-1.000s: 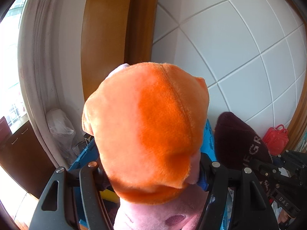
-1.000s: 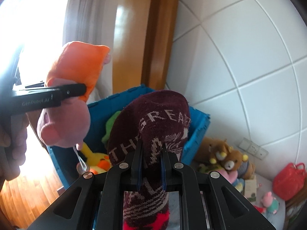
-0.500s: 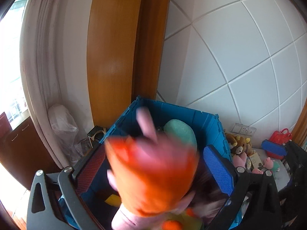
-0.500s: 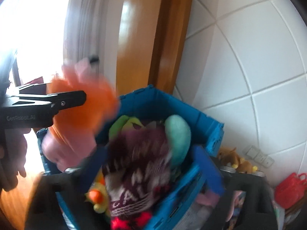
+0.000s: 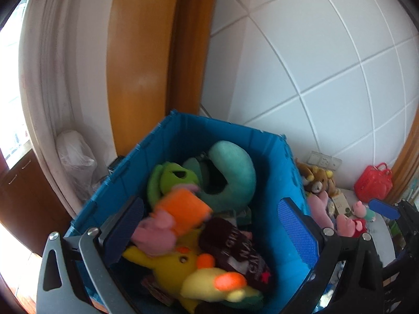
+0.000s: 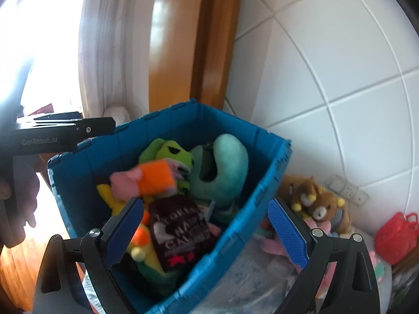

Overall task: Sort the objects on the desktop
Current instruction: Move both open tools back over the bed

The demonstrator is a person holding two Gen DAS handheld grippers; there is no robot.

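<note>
A blue plastic crate (image 5: 180,141) (image 6: 264,201) stands below both grippers. Inside lie the pink pig plush in an orange dress (image 5: 180,213) (image 6: 152,178) and the dark maroon sock with white lettering (image 5: 235,248) (image 6: 180,227), on top of a yellow plush (image 5: 172,264), a green frog plush (image 5: 175,178) and a teal neck pillow (image 5: 235,172). My left gripper (image 5: 209,225) is open and empty above the crate. My right gripper (image 6: 204,230) is open and empty above the crate's right side.
Teddy bears (image 6: 316,201) (image 5: 316,180), small pink plush toys (image 5: 348,222) and a red toy basket (image 6: 398,233) (image 5: 374,183) lie on a surface to the right of the crate. A tiled wall and a wooden door frame (image 5: 162,52) stand behind. The left gripper's body (image 6: 57,136) shows at the left.
Both grippers opened. The pig plush and the maroon sock dropped out of them into the blue crate and now lie on the other toys.
</note>
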